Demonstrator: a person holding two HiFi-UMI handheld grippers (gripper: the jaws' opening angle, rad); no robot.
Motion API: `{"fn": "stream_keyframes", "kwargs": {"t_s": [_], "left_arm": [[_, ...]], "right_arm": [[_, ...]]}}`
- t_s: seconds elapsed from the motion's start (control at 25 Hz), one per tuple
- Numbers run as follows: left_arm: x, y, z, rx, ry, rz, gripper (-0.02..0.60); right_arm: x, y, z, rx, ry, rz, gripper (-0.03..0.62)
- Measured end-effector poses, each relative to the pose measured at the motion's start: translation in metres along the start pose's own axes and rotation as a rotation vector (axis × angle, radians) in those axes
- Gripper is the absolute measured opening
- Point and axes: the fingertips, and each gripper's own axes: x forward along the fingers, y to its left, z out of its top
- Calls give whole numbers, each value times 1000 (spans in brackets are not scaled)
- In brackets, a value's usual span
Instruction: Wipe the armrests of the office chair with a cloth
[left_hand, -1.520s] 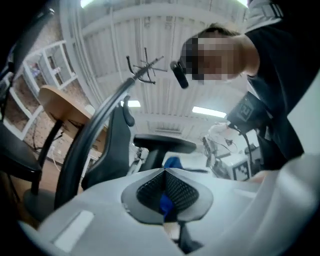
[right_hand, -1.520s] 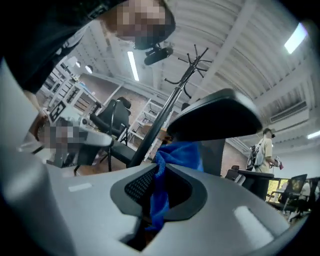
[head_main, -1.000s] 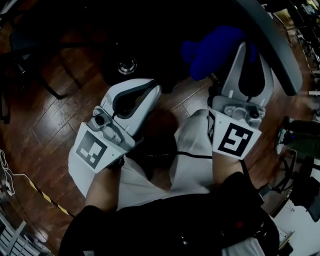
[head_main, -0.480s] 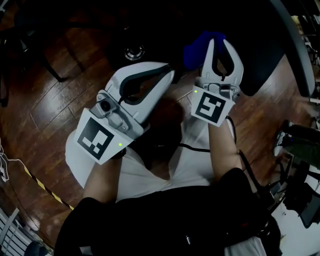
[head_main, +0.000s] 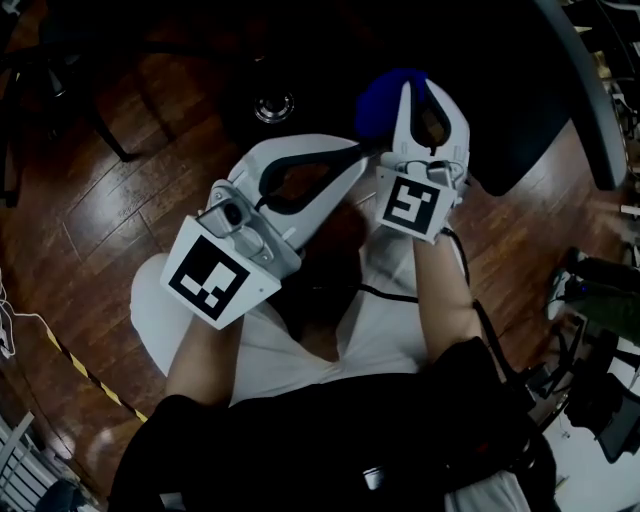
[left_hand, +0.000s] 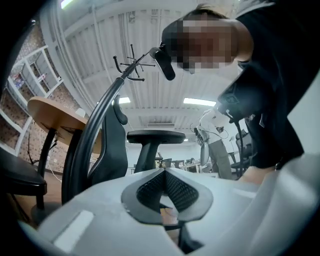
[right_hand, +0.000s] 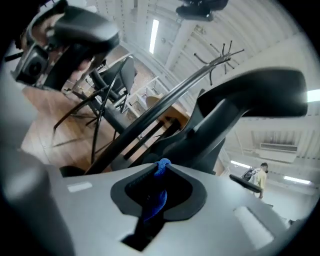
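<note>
Blue cloth (right_hand: 160, 190), chair armrest (right_hand: 260, 92) ahead, wooden table (left_hand: 50, 112) beyond

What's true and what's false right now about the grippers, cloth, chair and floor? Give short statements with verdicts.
1. The right gripper is shut on a blue cloth. True.
2. The left gripper also holds a cloth. False: its jaws are shut with nothing between them.
3. The floor is carpeted. False: it is a wood floor.
4. A black armrest of the office chair shows in the right gripper view. True.
5. Only one gripper shows in the head view. False: both show there, side by side.
</note>
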Motion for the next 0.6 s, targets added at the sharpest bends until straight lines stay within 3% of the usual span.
{"fn": "stream_keyframes", "kwargs": {"t_s": [0.12, 0.32, 0.44, 0.6], "left_arm": [[1, 4, 4, -17, -26, 7, 2], [3, 4, 2, 12, -15, 1, 2], [4, 0, -2, 30, 10, -12, 2], [3, 1, -2, 31, 8, -4, 2]], "right_arm": [[-25, -60, 30, 132, -55, -149, 35], [-49, -132, 66, 165, -198, -294, 35], [-46, -130, 55, 202, -204, -315, 34], [-23, -85, 9, 222, -77, -244, 32]]}}
